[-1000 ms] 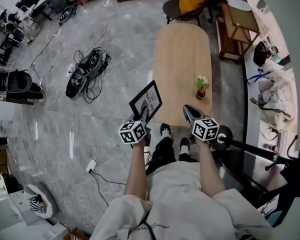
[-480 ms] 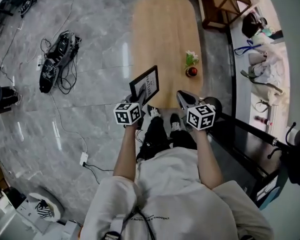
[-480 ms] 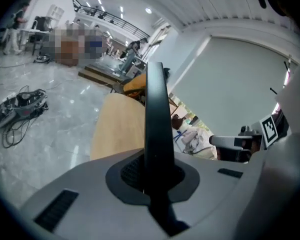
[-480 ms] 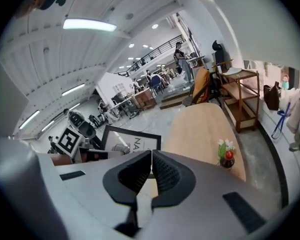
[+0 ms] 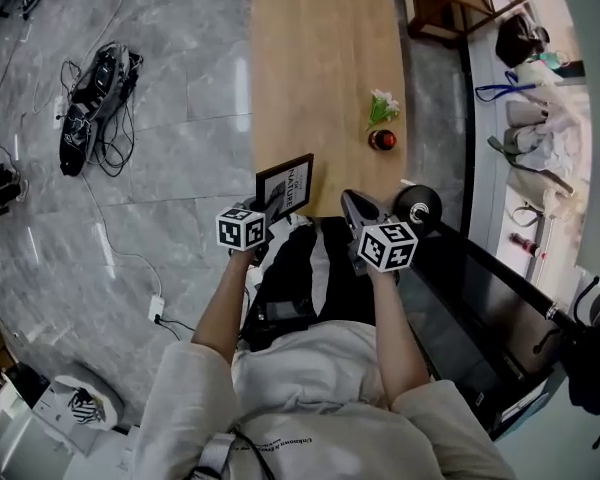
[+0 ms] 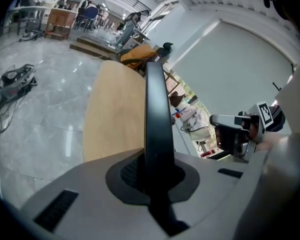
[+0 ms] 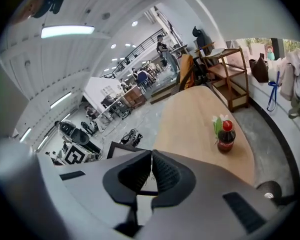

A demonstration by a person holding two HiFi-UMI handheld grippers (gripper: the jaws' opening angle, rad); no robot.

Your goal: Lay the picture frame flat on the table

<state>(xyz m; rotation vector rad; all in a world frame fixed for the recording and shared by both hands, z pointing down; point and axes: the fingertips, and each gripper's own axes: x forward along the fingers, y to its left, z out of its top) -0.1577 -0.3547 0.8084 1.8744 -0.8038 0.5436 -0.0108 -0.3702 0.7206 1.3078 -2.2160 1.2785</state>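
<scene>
desk [image 5: 320, 58] wide open through the middle and far end; only a bottle [image 5: 382, 140] and flowers [image 5: 382, 104] crowd the near right edge.

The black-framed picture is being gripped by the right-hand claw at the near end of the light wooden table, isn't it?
Not quite: the left claw grips the black-framed picture, whose edge stands between its jaws in the left gripper view. The right claw is shut on nothing. The near end of the light wooden table is correct.
</scene>
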